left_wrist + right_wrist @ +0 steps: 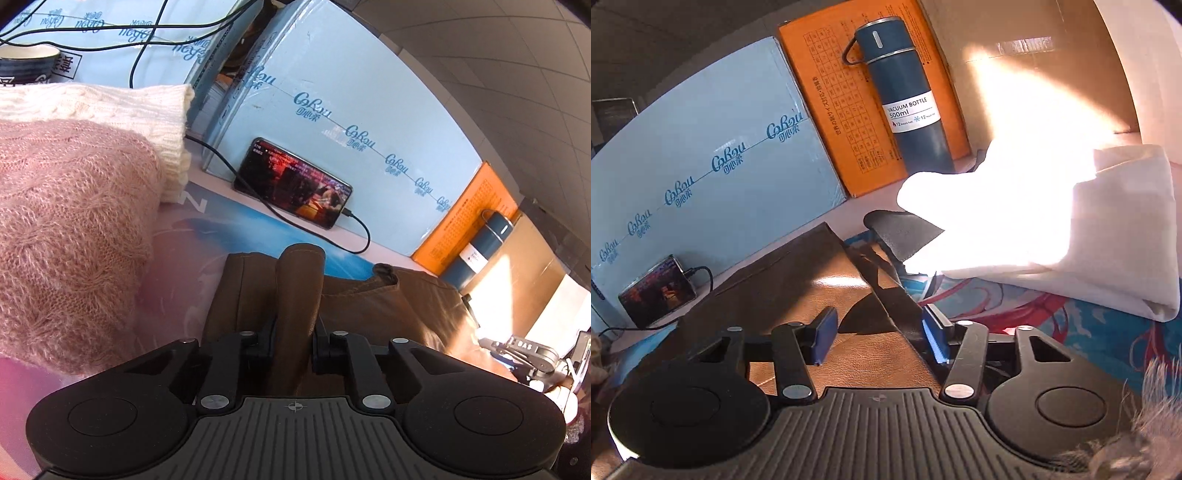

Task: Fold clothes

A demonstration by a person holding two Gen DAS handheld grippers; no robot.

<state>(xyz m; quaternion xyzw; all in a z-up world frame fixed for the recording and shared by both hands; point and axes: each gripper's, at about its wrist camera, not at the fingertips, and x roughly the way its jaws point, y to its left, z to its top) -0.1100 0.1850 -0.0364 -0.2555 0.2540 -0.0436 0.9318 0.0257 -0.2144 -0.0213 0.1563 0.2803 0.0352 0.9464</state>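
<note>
A brown leather-like garment [369, 306] lies on the patterned table mat [236, 236]. My left gripper [295, 339] is shut on a raised fold of this brown garment, which stands up between the jaws. In the right wrist view the same brown garment [798, 280] lies flat under my right gripper [879, 332], which is open with blue pads [823, 332] and holds nothing. A dark strip of the garment [897, 295] runs past the right finger.
A folded pink sweater [70, 229] and a folded white knit [110, 103] lie at the left. A phone [295, 184] with a cable leans on pale blue boxes [332, 92]. A blue vacuum bottle [905, 99], an orange box [827, 110] and a folded white cloth [1071, 229] are at the right.
</note>
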